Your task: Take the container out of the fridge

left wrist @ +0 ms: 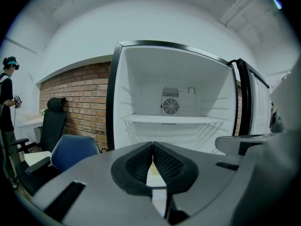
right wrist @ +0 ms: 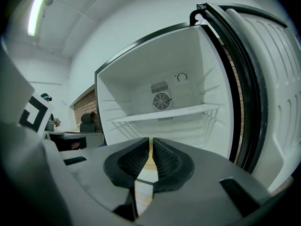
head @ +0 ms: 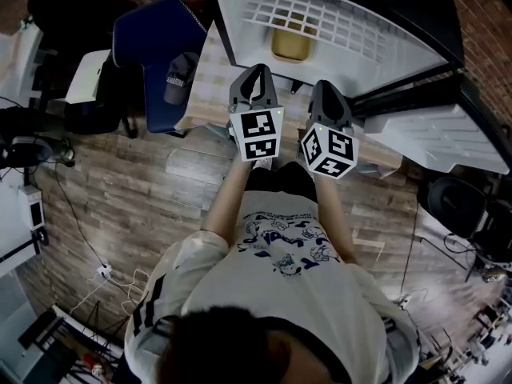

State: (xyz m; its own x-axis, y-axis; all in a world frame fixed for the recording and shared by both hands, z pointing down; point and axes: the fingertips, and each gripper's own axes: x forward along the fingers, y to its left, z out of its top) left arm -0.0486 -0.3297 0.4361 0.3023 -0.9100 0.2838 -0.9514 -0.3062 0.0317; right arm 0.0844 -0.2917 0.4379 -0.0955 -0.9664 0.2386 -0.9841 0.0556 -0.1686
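The fridge stands open in front of me. A yellowish container sits low inside it, under a white wire rack. My left gripper and right gripper are held side by side just short of the opening, both shut with nothing in them. In the left gripper view the fridge interior shows a fan and a white shelf. The left gripper hides the container. The right gripper faces the same shelf, and only a tan sliver shows between its pads.
The fridge door hangs open on the right. A blue chair with a dark cap stands left of the fridge by a brick wall. Another person stands far left. Cables lie on the wood floor.
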